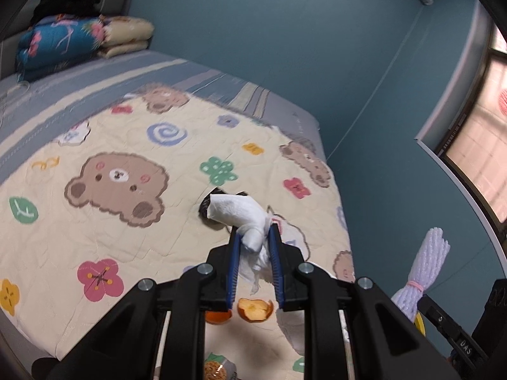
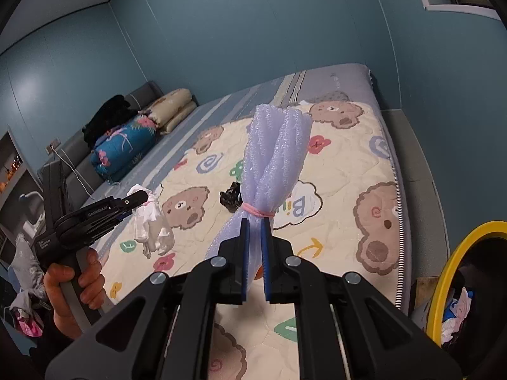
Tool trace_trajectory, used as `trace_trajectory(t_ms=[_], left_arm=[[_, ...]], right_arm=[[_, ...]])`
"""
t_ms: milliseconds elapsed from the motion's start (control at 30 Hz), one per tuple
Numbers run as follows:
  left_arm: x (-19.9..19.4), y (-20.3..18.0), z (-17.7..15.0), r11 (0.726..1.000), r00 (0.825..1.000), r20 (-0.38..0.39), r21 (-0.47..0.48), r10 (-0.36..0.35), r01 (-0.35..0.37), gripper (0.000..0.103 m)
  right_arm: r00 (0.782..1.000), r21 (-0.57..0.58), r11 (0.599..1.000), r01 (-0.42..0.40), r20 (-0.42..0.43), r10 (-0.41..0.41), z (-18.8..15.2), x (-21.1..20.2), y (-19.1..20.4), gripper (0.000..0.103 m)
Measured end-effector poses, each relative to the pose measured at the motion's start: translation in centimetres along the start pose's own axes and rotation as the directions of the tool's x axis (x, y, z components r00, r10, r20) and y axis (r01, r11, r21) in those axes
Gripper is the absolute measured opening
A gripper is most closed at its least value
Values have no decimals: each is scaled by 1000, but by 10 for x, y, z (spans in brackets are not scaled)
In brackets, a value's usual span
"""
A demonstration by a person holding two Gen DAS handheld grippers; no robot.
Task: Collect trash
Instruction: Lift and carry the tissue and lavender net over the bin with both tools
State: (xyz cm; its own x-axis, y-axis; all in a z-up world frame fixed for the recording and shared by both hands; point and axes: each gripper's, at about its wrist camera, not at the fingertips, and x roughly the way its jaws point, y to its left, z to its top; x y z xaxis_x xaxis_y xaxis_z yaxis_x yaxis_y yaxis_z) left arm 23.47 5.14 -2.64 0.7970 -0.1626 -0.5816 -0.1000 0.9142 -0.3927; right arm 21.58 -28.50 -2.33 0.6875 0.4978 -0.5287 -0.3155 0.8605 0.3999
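Left gripper (image 1: 255,237) clenched on crumpled tissue (image 1: 236,210); right gripper (image 2: 255,221) clenched on foam netting (image 2: 275,155) — neither binned. Orange peel (image 1: 255,309) and a black scrap (image 2: 230,198) remain on the quilt (image 1: 177,221), away from the yellow-rimmed bin (image 2: 443,272).

Both wrist views look down, sharing the bed (image 1: 133,145)

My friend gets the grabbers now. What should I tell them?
Left gripper: shut on a white tissue, lifted above the bed.
Right gripper: shut on purple foam netting, also lifted.
Bin, yellow rim, at the right beside the bed; some trash already inside.
Left on the quilt: black scrap, orange peel, snack wrapper.
Next, probably: drop both pieces in the bin, then fetch the rest.
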Motion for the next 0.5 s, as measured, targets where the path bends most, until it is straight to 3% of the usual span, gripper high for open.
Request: trace_trajectory(t_ms=[500], left_arm=[[-25, -91, -20, 974, 985, -31, 150, -167, 170, 17]], right_arm=[[994, 41, 998, 38, 99, -42, 3, -67, -39, 7]])
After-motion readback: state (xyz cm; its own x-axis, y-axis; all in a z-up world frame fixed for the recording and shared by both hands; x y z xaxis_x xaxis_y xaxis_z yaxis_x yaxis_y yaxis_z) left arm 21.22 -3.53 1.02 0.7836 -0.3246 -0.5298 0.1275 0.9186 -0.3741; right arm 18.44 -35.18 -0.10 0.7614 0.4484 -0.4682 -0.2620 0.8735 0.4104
